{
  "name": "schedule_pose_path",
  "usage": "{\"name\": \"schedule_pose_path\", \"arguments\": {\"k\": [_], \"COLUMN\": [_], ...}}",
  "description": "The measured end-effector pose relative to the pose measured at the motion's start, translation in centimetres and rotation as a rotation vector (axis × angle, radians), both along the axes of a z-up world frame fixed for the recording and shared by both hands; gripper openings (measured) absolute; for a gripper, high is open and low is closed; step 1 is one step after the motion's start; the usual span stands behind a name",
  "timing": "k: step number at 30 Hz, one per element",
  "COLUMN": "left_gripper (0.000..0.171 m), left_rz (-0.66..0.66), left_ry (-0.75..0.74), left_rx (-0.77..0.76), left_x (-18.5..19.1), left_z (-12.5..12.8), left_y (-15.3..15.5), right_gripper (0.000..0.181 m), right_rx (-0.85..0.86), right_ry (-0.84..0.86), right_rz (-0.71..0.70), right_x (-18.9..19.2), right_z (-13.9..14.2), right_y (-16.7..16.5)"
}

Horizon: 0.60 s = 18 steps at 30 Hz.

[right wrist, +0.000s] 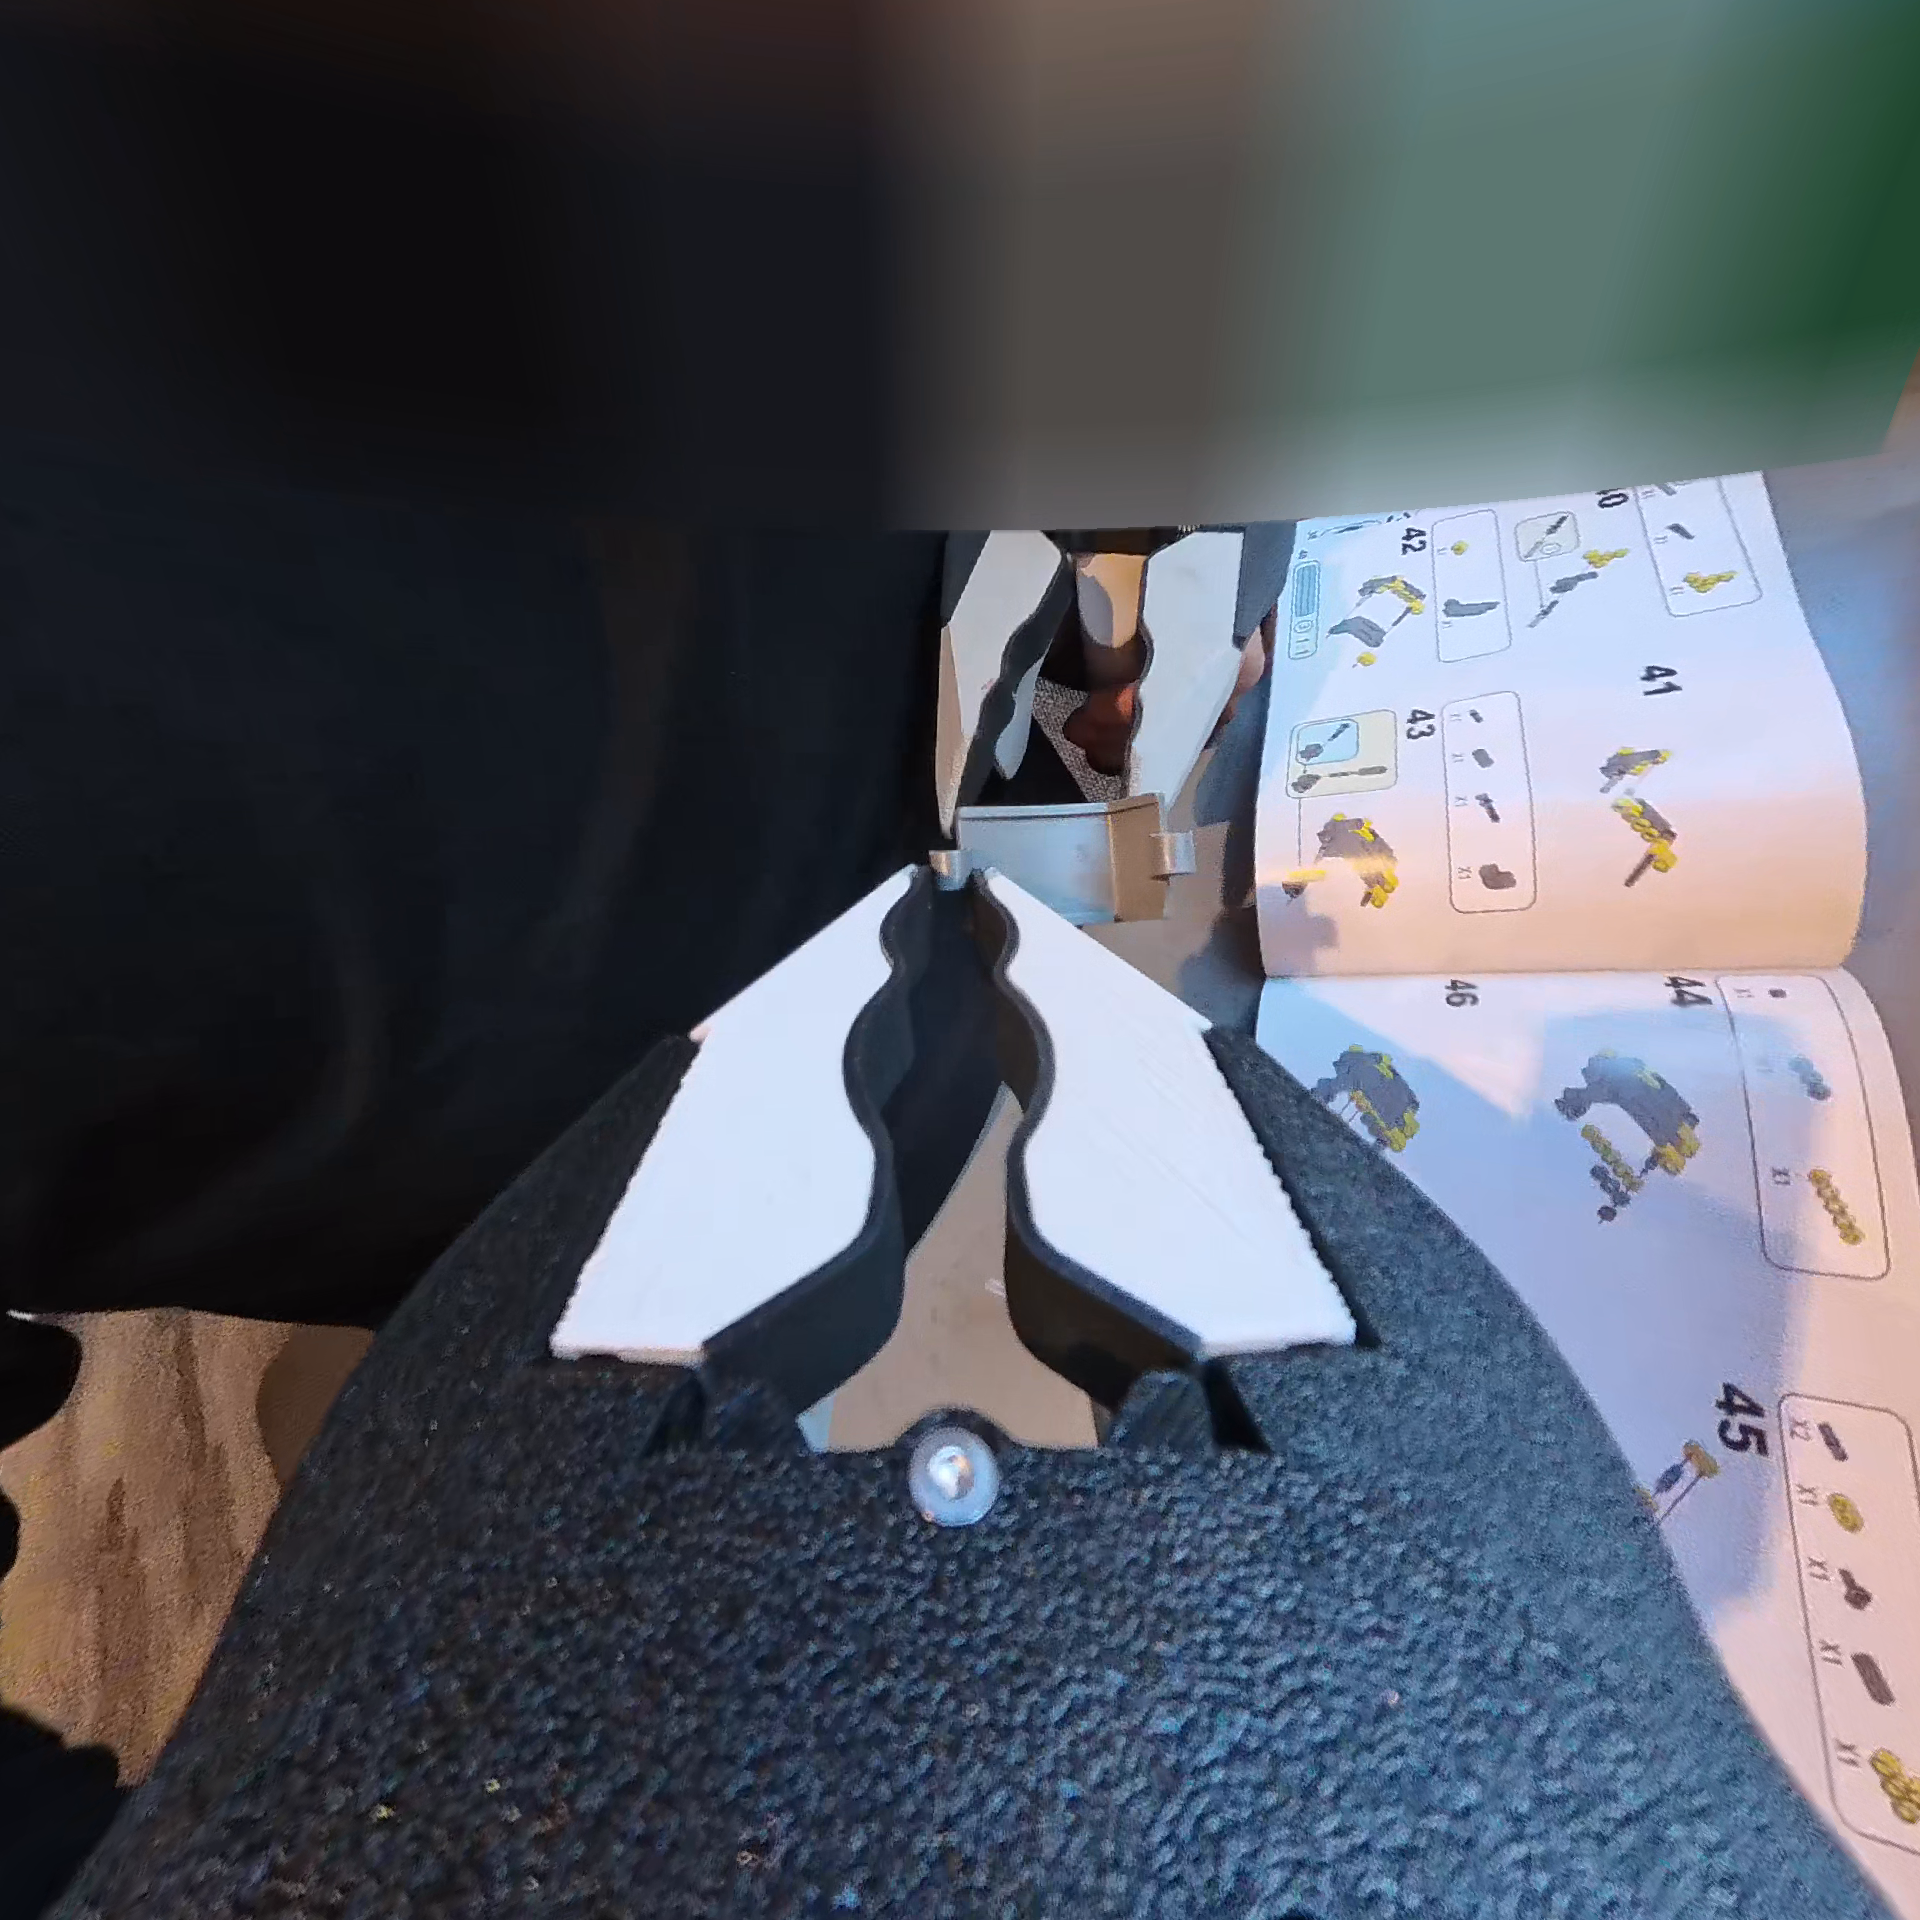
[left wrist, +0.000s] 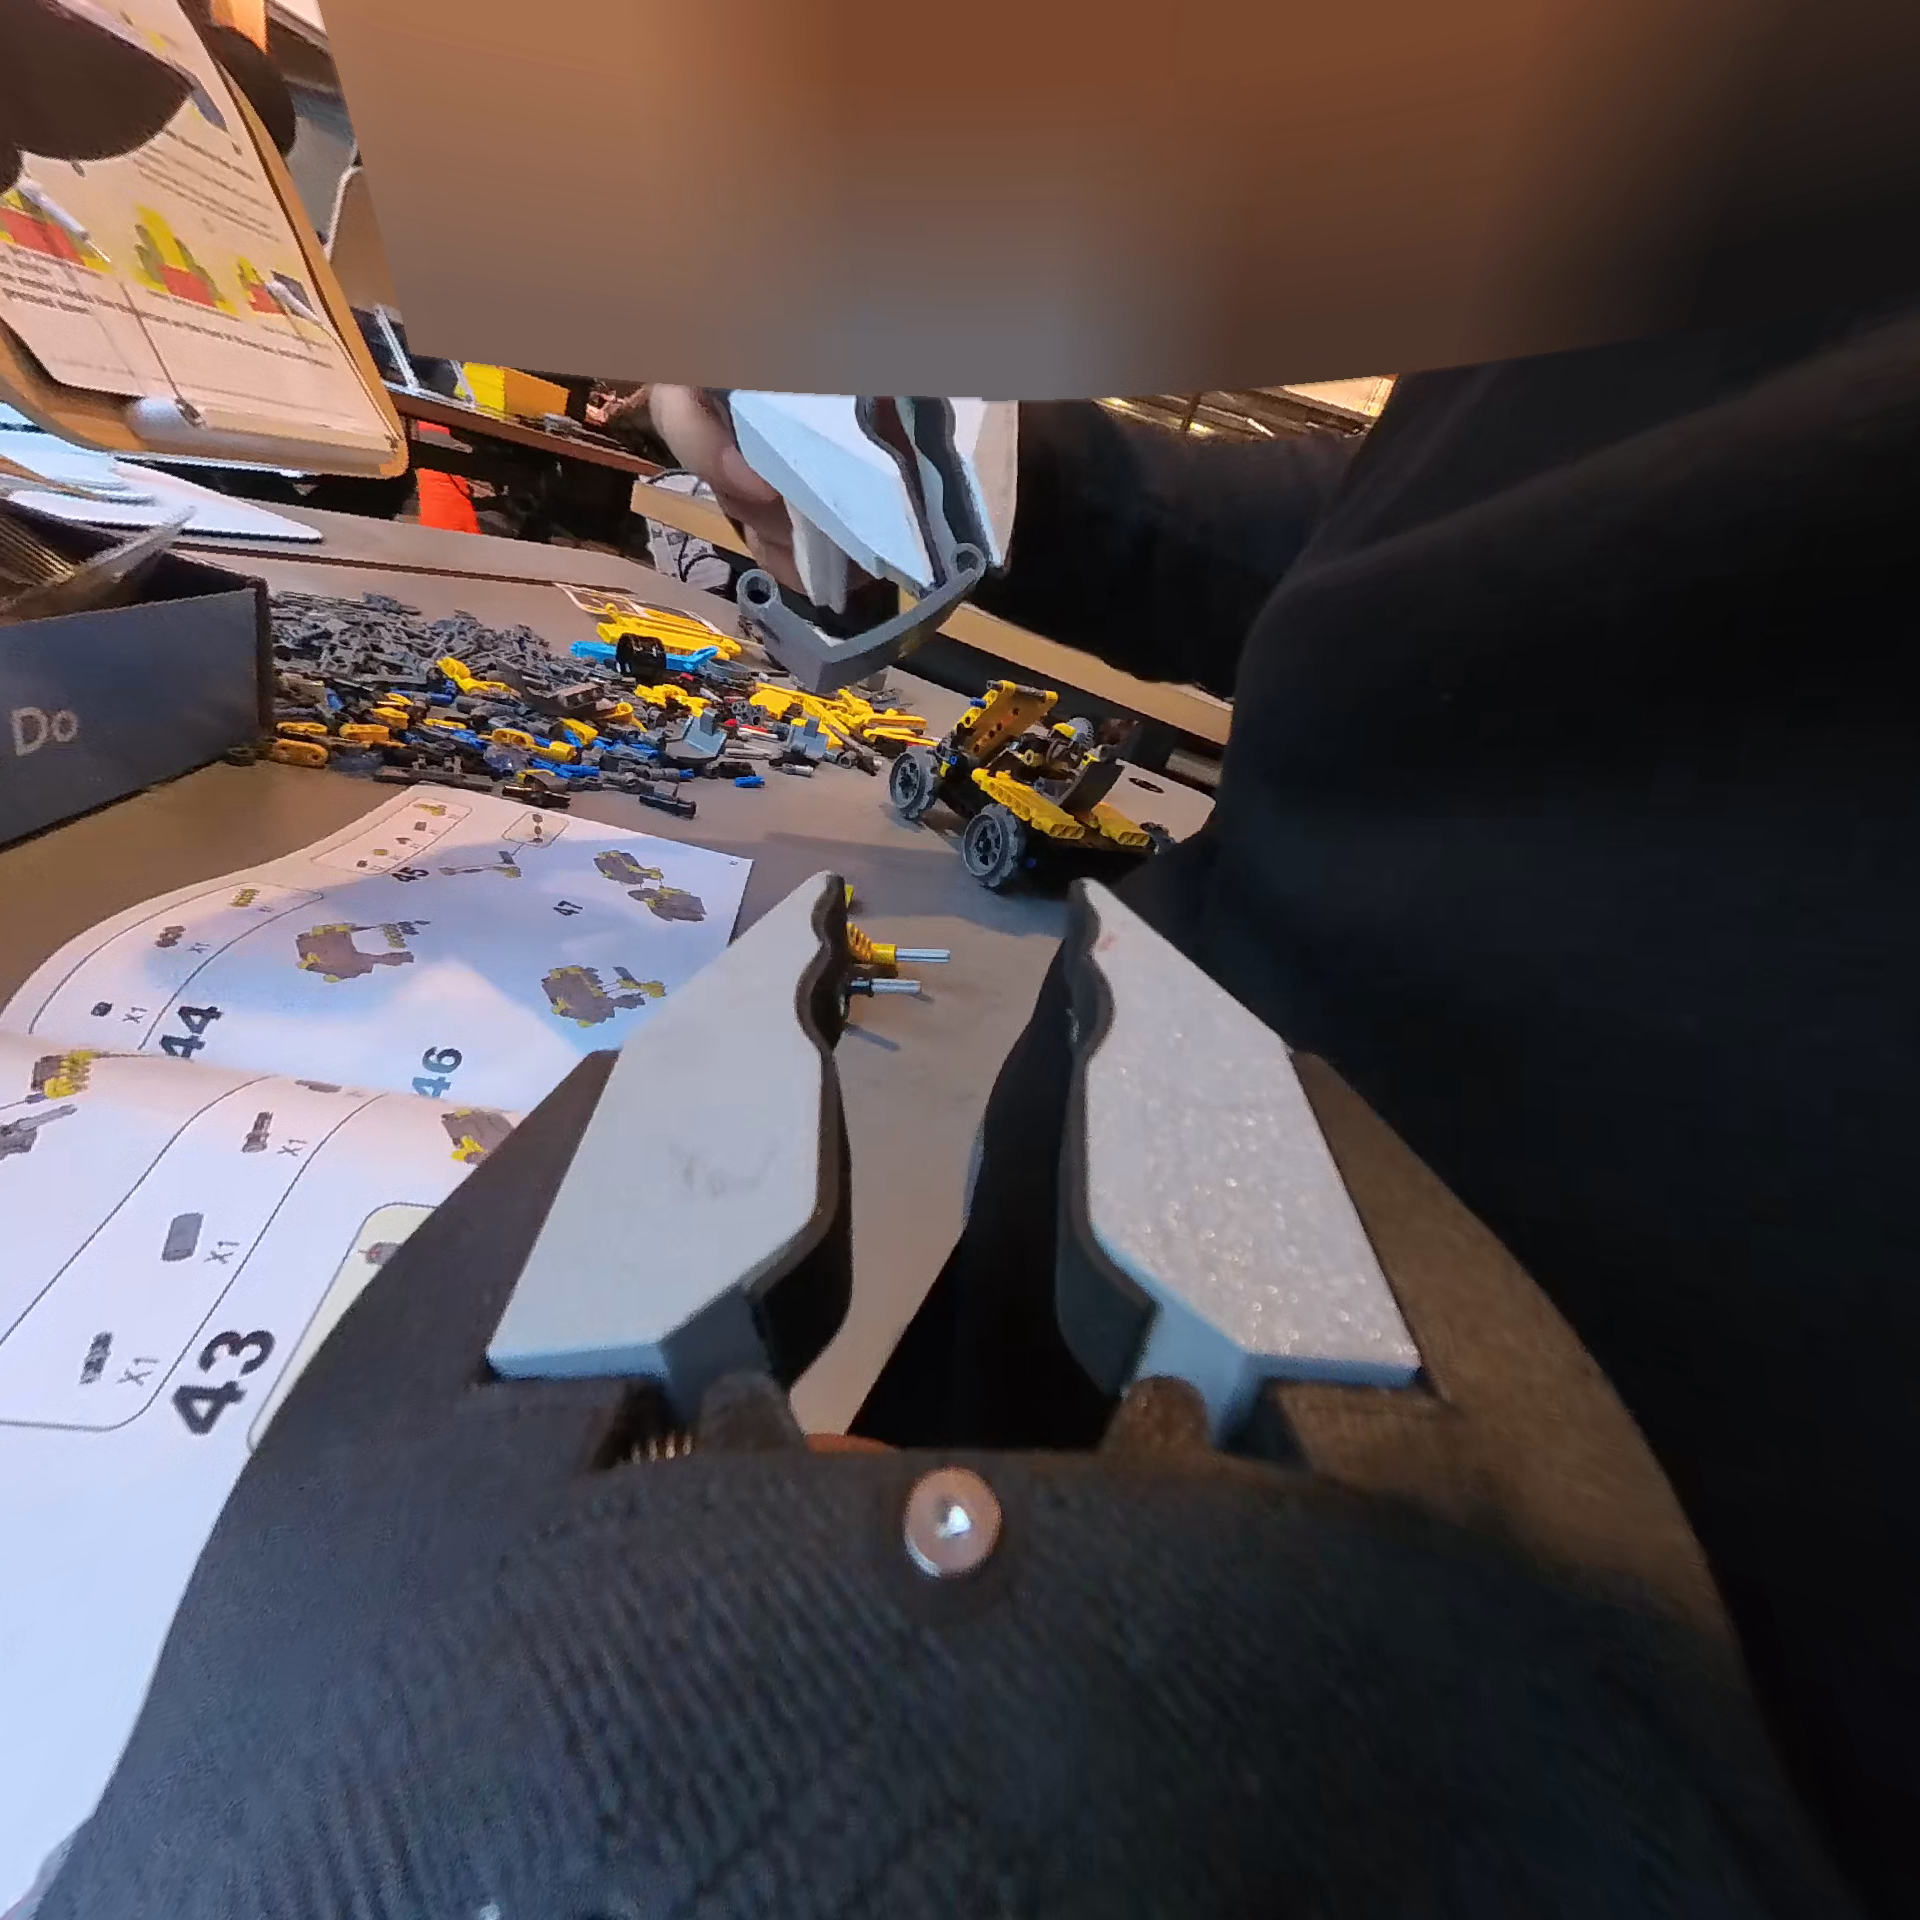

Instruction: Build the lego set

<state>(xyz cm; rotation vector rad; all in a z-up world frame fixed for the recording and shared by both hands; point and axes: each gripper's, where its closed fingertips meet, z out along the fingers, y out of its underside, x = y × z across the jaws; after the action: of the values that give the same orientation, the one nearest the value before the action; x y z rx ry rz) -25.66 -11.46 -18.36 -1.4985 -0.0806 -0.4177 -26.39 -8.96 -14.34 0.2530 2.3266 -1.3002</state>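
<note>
Left wrist view: the left gripper (left wrist: 951,904) hovers low over a grey table (left wrist: 914,1091) with its jaws wide and empty, small yellow pins (left wrist: 883,961) just beyond its left finger, an open booklet (left wrist: 343,997) to its left, and a half-built yellow vehicle (left wrist: 1023,795) and a pile of loose parts (left wrist: 540,691) farther off (the right gripper shows beyond, raised above the pile, carrying a grey curved piece (left wrist: 852,634)).

Right wrist view: the right gripper (right wrist: 954,871) pinches one tab of the curved piece (right wrist: 1070,852) at its fingertips, the jaws narrow, with the left gripper facing it close behind and the booklet (right wrist: 1558,831) lying to the right.
</note>
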Motion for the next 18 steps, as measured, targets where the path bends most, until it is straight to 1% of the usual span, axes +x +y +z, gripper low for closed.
{"name": "schedule_pose_path", "arguments": {"k": [4,9,11,14,18], "left_gripper": [0.042,0.042,0.042,0.044,0.044], "left_rz": [-0.016,-0.095,-0.135,-0.201,-0.246], "left_ry": [0.005,-0.123,-0.155,-0.18,-0.244], "left_rx": [-0.021,0.063,0.041,-0.009,0.05], "left_x": [0.5,0.5,0.6,1.4,1.7], "left_z": [-0.2,1.3,0.9,0.1,1.4], "left_y": [0.3,0.0,0.0,-0.1,-0.2], "right_gripper": [0.007,0.007,0.006,0.006,0.006], "right_rx": [0.005,0.033,0.043,0.028,0.006], "right_ry": [-0.001,-0.015,-0.025,-0.04,-0.053], "right_rz": [0.041,0.152,0.201,0.257,0.333], "right_x": [0.4,1.3,1.5,1.6,2.2], "right_z": [-0.2,-1.0,-1.3,-0.9,-0.5], "right_y": [-0.5,-1.5,-1.8,-2.1,-2.6]}}
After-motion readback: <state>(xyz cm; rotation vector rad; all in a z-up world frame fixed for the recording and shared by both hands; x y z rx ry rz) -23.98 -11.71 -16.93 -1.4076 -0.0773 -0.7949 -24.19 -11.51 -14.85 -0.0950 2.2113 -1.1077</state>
